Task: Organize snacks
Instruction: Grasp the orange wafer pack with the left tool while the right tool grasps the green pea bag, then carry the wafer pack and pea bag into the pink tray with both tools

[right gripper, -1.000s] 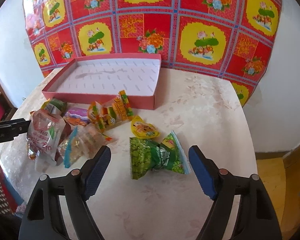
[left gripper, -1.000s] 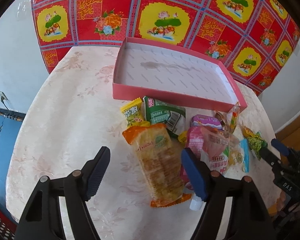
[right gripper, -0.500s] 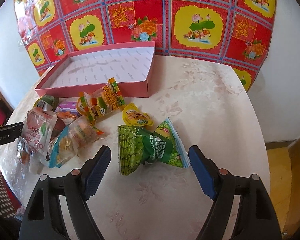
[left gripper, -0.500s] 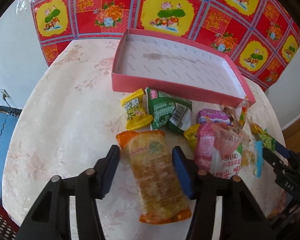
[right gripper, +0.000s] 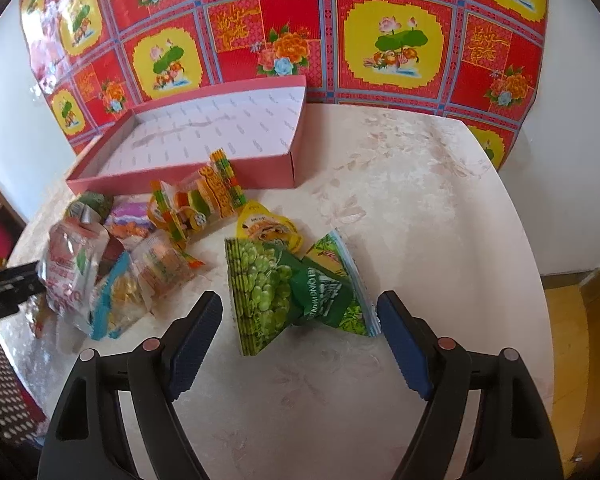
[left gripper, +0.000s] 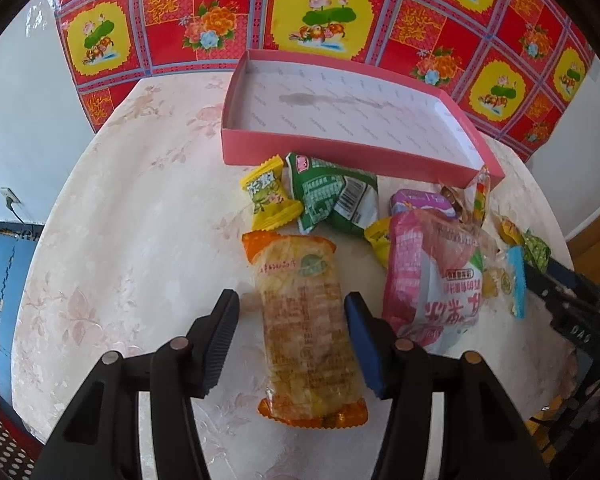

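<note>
Orange cracker pack (left gripper: 306, 328) lies lengthwise between the fingers of the half-closed left gripper (left gripper: 290, 336), pointing to one pink box (left gripper: 342, 148). Right gripper (right gripper: 298, 334) is wide around two green bags (right gripper: 292, 286).

1. The pink box (left gripper: 340, 152), shallow and open-topped with a white patterned inside, sits in the upper middle of the left wrist view and holds nothing.
2. The orange cracker packet (left gripper: 304, 312) lies flat and lengthwise at lower centre.
3. The small yellow candy (left gripper: 270, 196) and the green packet (left gripper: 332, 196) lie side by side just below the box wall.
4. The pink-and-white pouch (left gripper: 432, 280) lies at centre right.
5. In the right wrist view, the green grape bag (right gripper: 292, 292) lies crumpled at centre.
</note>
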Tool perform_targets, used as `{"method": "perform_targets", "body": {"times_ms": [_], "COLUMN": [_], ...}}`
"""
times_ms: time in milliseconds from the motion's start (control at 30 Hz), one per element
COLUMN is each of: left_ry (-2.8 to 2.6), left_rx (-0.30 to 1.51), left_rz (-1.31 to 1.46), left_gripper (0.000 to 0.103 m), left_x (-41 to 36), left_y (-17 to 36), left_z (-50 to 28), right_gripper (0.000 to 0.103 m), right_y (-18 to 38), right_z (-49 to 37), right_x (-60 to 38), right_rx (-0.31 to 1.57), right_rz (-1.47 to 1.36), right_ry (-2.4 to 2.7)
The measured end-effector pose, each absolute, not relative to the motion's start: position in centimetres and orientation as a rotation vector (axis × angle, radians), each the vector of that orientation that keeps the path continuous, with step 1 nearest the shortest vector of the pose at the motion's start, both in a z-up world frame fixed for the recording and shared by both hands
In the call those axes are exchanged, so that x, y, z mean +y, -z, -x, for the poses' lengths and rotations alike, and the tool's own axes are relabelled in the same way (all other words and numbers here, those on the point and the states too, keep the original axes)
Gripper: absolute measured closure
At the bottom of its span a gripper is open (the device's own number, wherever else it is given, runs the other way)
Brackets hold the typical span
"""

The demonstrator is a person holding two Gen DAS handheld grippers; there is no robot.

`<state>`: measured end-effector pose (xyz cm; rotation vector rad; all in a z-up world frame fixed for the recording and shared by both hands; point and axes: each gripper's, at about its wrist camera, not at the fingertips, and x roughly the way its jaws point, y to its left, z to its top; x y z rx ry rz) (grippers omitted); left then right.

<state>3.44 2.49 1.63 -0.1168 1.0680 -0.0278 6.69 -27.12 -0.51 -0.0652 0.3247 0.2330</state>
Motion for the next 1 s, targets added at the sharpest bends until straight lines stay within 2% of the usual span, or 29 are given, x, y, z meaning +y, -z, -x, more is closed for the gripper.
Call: {"method": "perform_targets", "body": {"times_ms": [267, 400, 500, 600, 633, 733, 1000], "left_ry": [0.014, -0.007, -0.003, 0.002, 0.004, 0.015, 0.034], "left_rx": [1.054, 1.038, 1.032, 1.028, 1.027, 1.026, 1.022], "left_rz": [0.067, 0.051, 0.064, 0.066, 0.068, 0.092, 0.124], "left_gripper": [0.048, 0.062, 0.063, 0.064, 0.064, 0.064, 0.064], "left_x": [1.9, 2.1, 2.5, 2.6, 2.6, 2.9, 3.2], "left_y": [-1.5, -1.5, -1.5, -1.5, -1.5, -1.5, -1.8], "left_z": [-3.3, -3.2, -3.3, -3.2, -3.2, -3.1, -2.7], "right_gripper": [0.021, 0.022, 0.033, 0.037, 0.044, 0.056, 0.061], "right_y": [0.2, 0.3, 0.4, 0.5, 0.5, 0.6, 0.9], "right_z": [-7.3, -7.5, -7.4, -7.2, -7.0, -6.9, -5.8], "right_x": [-27.4, -27.4, -27.2, -27.2, -27.1, -26.9, -26.6], "right_rx": [0.323, 0.322, 0.323, 0.323, 0.321, 0.327, 0.318], "right_rz": [0.026, 0.018, 0.033, 0.030, 0.032, 0.036, 0.036], "right_ry": [-0.241, -0.239, -0.230, -0.241, -0.244, -0.247, -0.268]}}
